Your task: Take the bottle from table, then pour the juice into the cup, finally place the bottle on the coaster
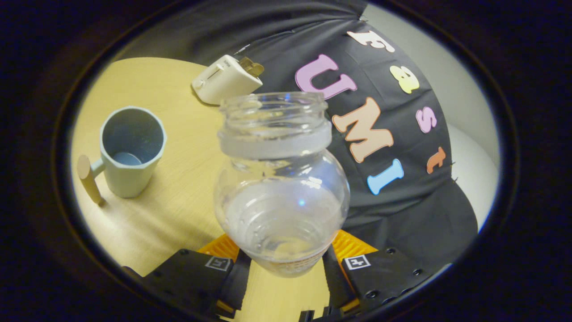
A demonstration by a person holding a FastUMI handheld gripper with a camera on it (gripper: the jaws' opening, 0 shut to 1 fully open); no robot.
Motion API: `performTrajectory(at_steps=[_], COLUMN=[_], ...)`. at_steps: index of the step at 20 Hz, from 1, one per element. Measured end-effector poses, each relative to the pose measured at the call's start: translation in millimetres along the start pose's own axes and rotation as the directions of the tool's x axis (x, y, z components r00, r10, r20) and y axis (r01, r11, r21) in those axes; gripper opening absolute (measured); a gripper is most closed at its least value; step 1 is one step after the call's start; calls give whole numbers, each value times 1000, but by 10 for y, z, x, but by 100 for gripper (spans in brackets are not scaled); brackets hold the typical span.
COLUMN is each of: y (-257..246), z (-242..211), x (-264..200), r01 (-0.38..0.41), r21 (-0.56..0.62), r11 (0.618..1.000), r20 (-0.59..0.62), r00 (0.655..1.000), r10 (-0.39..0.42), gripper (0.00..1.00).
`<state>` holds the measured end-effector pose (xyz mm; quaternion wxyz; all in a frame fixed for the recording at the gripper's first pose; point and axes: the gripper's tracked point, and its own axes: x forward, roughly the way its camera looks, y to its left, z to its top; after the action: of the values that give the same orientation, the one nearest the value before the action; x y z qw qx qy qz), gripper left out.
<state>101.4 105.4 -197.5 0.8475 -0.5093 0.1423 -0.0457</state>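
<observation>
Jaws clamped on the open bottle (pixel 281 179), lifted off the worktop (pixel 178 201). Cup (pixel 130 150) sits at left of frame. Tip early and juice spills short.

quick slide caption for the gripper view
Gripper shut on an uncapped clear bottle, lifted over the wooden table, with the blue cup and a white toaster beyond.

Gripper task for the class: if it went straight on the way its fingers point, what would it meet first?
The gripper is shut on the clear bottle; beyond it, probably the black cloth wall, though depth is unclear.
</observation>
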Motion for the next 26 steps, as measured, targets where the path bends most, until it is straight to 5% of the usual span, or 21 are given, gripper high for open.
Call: performTrajectory(at_steps=[26], y=[55], z=[366], x=[130], r01=[128], r21=[-397], r11=[909], r20=[119], r00=[989], r10=[-88], gripper=[77])
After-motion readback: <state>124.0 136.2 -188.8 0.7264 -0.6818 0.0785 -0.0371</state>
